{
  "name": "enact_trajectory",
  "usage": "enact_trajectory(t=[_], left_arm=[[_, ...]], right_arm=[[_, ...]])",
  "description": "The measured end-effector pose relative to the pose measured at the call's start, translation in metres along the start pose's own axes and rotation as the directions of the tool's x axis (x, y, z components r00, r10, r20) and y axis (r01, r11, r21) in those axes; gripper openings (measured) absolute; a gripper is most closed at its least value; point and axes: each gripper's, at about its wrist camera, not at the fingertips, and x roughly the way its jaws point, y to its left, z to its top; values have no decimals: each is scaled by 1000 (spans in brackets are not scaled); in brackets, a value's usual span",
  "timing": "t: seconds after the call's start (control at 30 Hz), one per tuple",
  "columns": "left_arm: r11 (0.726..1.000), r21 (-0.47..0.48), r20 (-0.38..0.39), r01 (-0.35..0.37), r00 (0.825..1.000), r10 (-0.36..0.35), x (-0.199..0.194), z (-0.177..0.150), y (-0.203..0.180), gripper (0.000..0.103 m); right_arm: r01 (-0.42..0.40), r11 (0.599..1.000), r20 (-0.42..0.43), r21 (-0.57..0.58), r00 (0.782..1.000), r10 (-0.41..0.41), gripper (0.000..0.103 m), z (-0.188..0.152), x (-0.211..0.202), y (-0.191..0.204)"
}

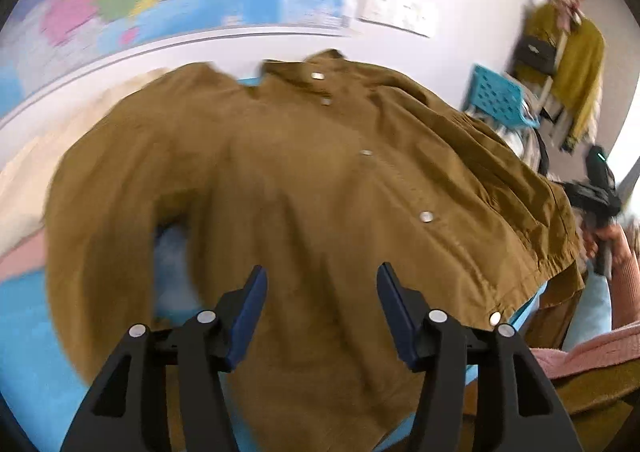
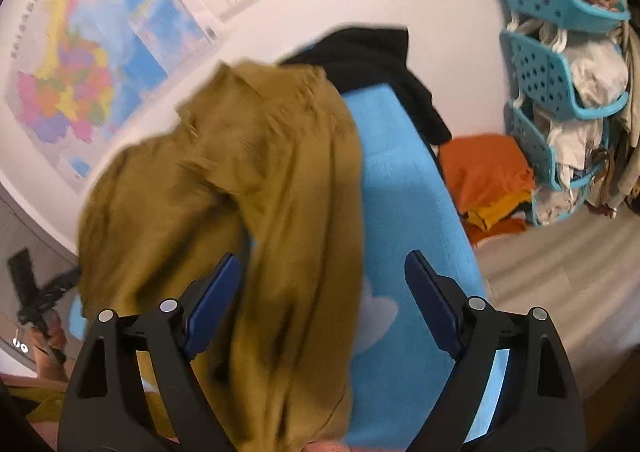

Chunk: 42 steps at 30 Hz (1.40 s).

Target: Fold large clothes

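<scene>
Both the left gripper and right gripper gape empty above the brown shirt; its bunched side just ahead of the right one may fold crooked.

olive-brown button-up shirt lies front up on blue cloud-print surface, buttons fastened, collar toward wall, one side bunched in folds.

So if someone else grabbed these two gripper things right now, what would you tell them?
Left gripper: open, holding nothing, above the brown shirt.
Right gripper: open, empty, over the shirt's bunched side.
Shirt: front up, buttoned, spread on the blue surface; one sleeve already lies across the body.
Black garment sits at the far end.
Left: finish folding the shirt; that side is still rumpled.
</scene>
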Motion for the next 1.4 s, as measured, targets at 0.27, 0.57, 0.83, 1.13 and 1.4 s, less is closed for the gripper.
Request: enact_trajectory(t=[0.27, 0.57, 0.83, 1.13, 1.4], left_arm=[[988, 122, -17, 96, 995, -94, 47, 51, -54, 61], [929, 259, -60, 263, 965, -256, 134, 130, -148, 61], [911, 209, -202, 356, 927, -316, 231, 165, -203, 45], [843, -6, -103, 538, 838, -536, 203, 187, -145, 45], [895, -30, 75, 445, 894, -442, 105, 162, -44, 56]], right_arm=[[-137, 991, 45, -8, 990, 137, 6, 50, -41, -11], [-157, 987, 218, -12, 963, 156, 6, 131, -121, -14], [-248, 967, 120, -64, 960, 254, 6, 131, -102, 18], [-456, 872, -21, -176, 888, 460, 6, 131, -77, 125], [-630, 760, -274, -161, 768, 579, 6, 115, 35, 222]])
